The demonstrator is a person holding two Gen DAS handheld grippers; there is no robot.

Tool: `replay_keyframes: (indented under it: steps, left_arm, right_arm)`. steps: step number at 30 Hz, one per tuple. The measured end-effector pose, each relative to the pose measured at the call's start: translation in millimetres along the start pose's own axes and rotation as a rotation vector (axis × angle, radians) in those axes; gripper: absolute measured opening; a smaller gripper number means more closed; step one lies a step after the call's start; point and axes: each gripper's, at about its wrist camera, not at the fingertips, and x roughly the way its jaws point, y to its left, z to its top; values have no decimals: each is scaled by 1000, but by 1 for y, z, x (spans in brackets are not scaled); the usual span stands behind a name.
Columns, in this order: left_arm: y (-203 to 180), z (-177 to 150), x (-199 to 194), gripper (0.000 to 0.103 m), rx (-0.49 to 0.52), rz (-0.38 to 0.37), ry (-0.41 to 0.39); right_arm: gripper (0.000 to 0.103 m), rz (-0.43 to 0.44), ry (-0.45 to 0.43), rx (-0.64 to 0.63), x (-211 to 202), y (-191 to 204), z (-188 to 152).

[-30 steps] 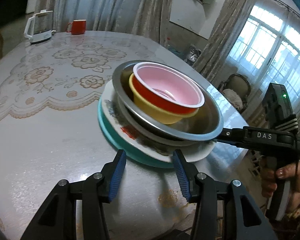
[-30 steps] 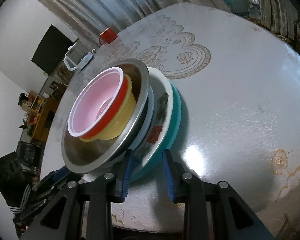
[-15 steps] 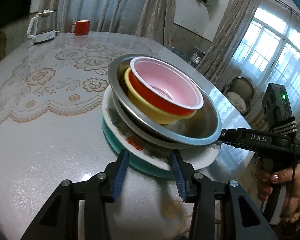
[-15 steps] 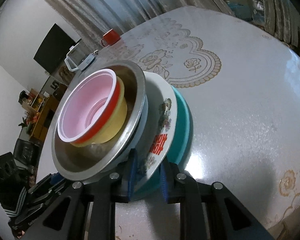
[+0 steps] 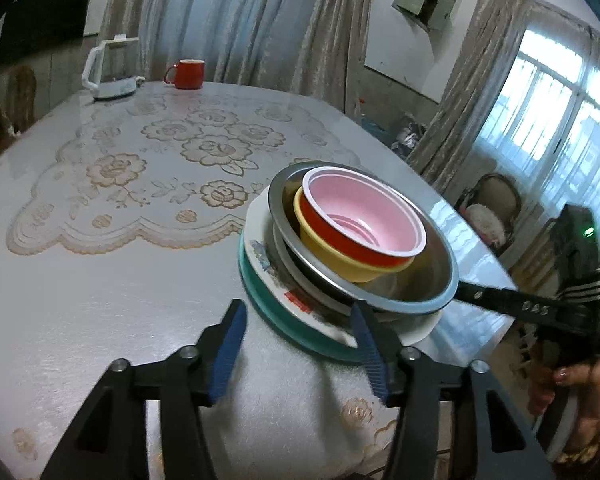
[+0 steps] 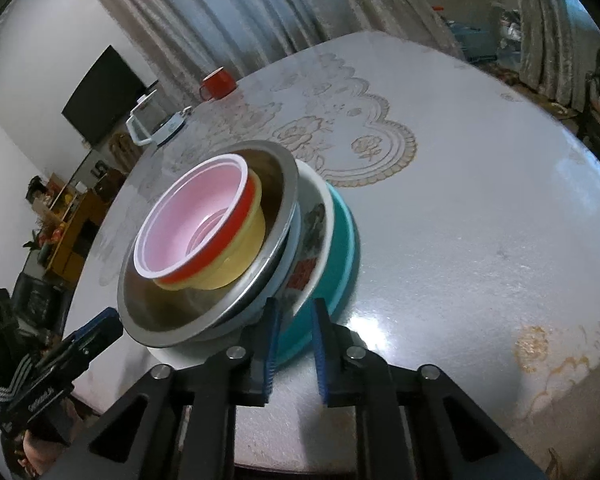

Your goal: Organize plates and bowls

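A stack stands near the table's front edge: a teal plate (image 5: 268, 312) at the bottom, a white floral plate (image 5: 260, 252), a steel bowl (image 5: 432, 280), a yellow bowl (image 5: 340, 264) and a red bowl with a pink inside (image 5: 360, 212). My right gripper (image 6: 294, 344) is shut on the near rims of the teal plate (image 6: 340, 248) and floral plate (image 6: 316, 224). The stack leans toward the steel bowl (image 6: 172, 312). My left gripper (image 5: 298, 350) is opening; the teal rim lies between its fingers, with the pads clear of it.
A white kettle (image 5: 110, 70) and a red mug (image 5: 188, 74) stand at the far end of the table, beyond the lace pattern (image 5: 160, 168). The table's edge runs close on the right, with a chair (image 5: 496, 204) past it. A hand (image 5: 580, 384) holds the right gripper's handle.
The right gripper's jaws have closed onto the plate rims. The left gripper's jaws narrowed, then widened, and it has drawn back and up a little, so the stack looks smaller.
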Motion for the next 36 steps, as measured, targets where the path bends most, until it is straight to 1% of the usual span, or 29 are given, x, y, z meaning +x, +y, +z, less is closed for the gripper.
replay_keyframes:
  steps: [2,3,4,5,6,8,11,14,16,19,22,24,28,30,32,36]
  left_arm:
    - [-6,-3,-5,67,25,28,-2]
    - [-8,-4,-7,69,32,37,-2]
    - [-10,-6,-9,74,39,48,-1]
    - [-12,-8,-11,79,46,56,1]
    - [-14,-10,-13,81,51,58,4]
    - [-16,-14,-16,88,54,54,12]
    - [-18,-21,-21,96,53,76,20]
    - [-18,-26,-26,98,61,114,25]
    - [-19,-29,-31,101,71,154,23]
    - [-21,-33,-37,103,82,202,11]
    - [-20,-36,-41,103,96,271,-1]
    - [-18,-37,-42,103,95,299,-7]
    - [-13,-37,-46,103,77,312,-14]
    - [-13,-37,-47,103,68,313,-20]
    - [-13,-37,-50,103,62,333,-34]
    - [-19,-38,-53,103,95,377,-54]
  right_arm:
    - [25,-42,-34,-31,-7,5,-2]
    - [27,-86,-60,-67,-13,11,-4]
    - [30,-117,-79,-94,-17,16,-7]
    - [31,-144,-97,-120,-21,21,-10]
    - [32,-165,-118,-145,-25,27,-14]
    - [38,-195,-166,-197,-33,40,-24]
    - [41,-220,-210,-249,-36,58,-42]
    - [43,-212,-213,-278,-33,71,-57]
    - [44,-205,-211,-286,-30,79,-65]
    - [45,-248,-219,-333,-28,91,-76]
    - [48,-280,-237,-313,-30,92,-79]
    - [49,-290,-238,-292,-32,89,-81]
    - [49,-283,-227,-232,-33,81,-83]
    - [49,-284,-225,-233,-34,83,-85]
    - [49,-283,-224,-242,-33,86,-87]
    - [49,-282,-219,-243,-32,87,-89]
